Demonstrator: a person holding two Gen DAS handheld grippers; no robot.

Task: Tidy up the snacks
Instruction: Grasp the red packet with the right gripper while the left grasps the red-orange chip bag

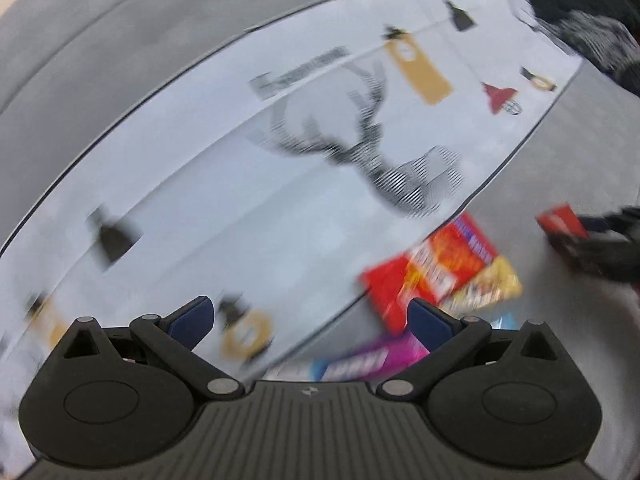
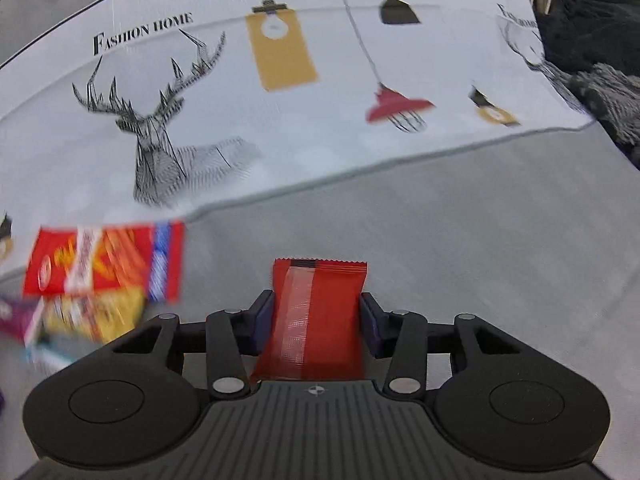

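Note:
My right gripper (image 2: 316, 314) is shut on a small red snack packet (image 2: 320, 320), which stands lengthwise between the pads over the grey surface (image 2: 460, 220). In the left wrist view the same red packet (image 1: 562, 222) shows at the right edge, held by the right gripper (image 1: 600, 240). My left gripper (image 1: 310, 312) is open with nothing between its fingers; it hangs over the edge of the printed cloth. A loose pile of snacks lies close by: a red bag (image 1: 432, 268), a yellow bag (image 1: 488, 288) and a purple bar (image 1: 372, 360). The left wrist view is blurred.
A white cloth (image 2: 280, 140) printed with a deer head, lamps and tags covers the far part of the surface. The snack pile, with its red bag (image 2: 108, 260) and yellow bag (image 2: 96, 312), lies left of the right gripper. Dark fuzzy fabric (image 2: 592, 20) lies at the far right.

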